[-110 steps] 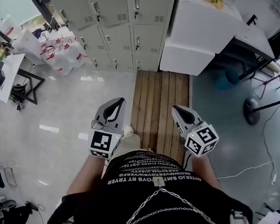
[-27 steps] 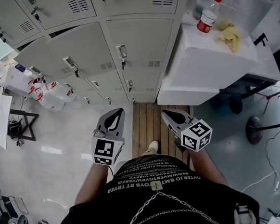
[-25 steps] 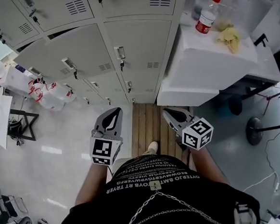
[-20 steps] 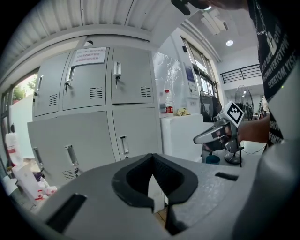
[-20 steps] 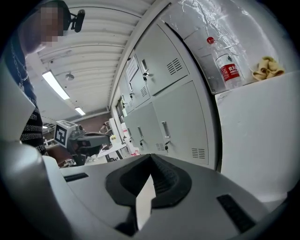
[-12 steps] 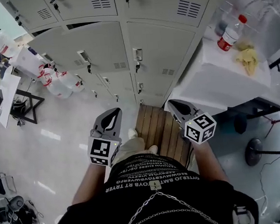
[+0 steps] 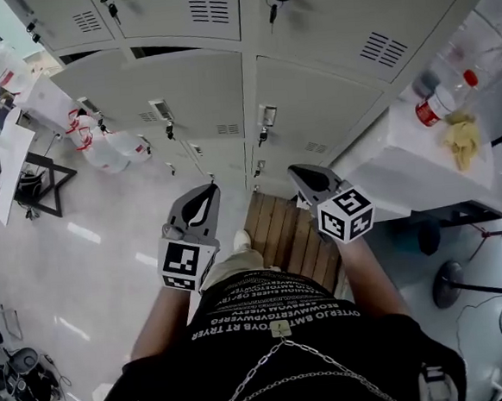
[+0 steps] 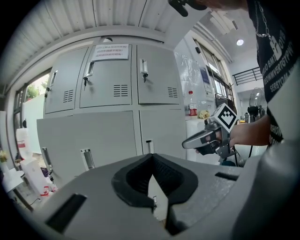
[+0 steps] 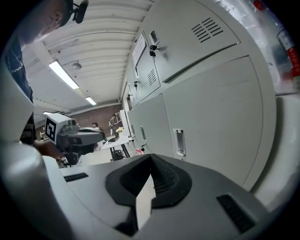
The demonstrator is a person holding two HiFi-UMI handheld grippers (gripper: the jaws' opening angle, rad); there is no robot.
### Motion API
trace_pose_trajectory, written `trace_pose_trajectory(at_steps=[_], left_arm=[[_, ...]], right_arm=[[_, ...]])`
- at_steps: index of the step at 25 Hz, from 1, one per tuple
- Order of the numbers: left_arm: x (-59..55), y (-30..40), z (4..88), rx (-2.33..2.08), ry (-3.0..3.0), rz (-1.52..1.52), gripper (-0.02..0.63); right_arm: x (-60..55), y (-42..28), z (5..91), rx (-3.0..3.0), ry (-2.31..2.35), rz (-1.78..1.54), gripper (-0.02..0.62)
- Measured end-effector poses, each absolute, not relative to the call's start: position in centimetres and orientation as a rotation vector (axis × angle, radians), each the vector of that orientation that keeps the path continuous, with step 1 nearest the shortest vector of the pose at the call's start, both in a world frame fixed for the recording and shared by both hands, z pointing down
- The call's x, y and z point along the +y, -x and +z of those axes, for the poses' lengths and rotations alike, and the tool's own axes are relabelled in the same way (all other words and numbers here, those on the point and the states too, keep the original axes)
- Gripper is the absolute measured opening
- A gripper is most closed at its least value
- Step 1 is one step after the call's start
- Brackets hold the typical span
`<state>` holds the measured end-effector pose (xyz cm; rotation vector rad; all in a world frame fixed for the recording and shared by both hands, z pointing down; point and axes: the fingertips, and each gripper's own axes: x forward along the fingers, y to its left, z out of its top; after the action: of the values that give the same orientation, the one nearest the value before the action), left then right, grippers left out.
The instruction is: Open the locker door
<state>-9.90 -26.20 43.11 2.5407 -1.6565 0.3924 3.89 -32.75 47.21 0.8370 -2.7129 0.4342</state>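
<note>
The grey locker door (image 7: 325,103) stands shut.

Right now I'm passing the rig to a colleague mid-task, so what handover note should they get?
Left gripper: shut, empty.
Right gripper: shut, empty.
Lockers: straight ahead, neither gripper touching them. A door handle lies ahead of the right gripper, untouched.
Done: nothing on the door itself.
Left: reach a handle, grip it, pull the door open.
</note>
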Motion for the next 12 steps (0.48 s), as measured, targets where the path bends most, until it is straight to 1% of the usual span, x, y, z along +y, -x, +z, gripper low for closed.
trace_pose_trajectory(at_steps=[8,12], left_arm=[[-31.0,13.6,44.8,-1.665,-2.487,0.420,0.005],[-33.3,14.8,45.3,-1.663,-2.476,0.413,0.005]], right_arm=[[-37.9,0.1,48.1,-2.705,-0.807,0.467,0.019],[-40.6,1.5,49.0,-2.688,-0.836,0.492,0.064]])
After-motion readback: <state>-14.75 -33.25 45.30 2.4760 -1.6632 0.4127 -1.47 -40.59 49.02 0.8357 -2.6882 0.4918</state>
